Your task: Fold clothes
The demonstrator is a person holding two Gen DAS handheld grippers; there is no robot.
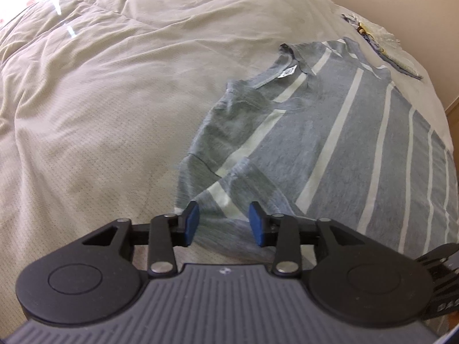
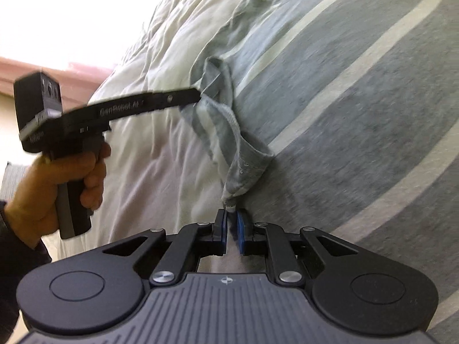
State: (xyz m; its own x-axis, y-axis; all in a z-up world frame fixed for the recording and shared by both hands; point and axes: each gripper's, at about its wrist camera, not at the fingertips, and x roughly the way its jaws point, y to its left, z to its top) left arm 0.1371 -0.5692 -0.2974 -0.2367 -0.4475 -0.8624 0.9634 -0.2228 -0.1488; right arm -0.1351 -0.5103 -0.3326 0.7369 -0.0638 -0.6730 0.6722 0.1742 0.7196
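A grey T-shirt with white stripes (image 1: pixel 330 143) lies spread on the bed, collar and label (image 1: pixel 288 71) at the far end. My left gripper (image 1: pixel 223 218) stands open, its blue pads either side of the rumpled sleeve (image 1: pixel 229 172). In the right wrist view the sleeve (image 2: pixel 226 132) is bunched and pulled up from the shirt body (image 2: pixel 358 114). My right gripper (image 2: pixel 231 218) is shut on the sleeve's hem corner. The left gripper (image 2: pixel 198 96), held by a hand (image 2: pixel 57 177), reaches the sleeve's upper part from the left.
A cream, wrinkled bed cover (image 1: pixel 100 114) stretches far to the left and behind the shirt. A small pile of patterned cloth (image 1: pixel 381 43) lies at the bed's far right edge, beside a beige wall (image 1: pixel 401 0).
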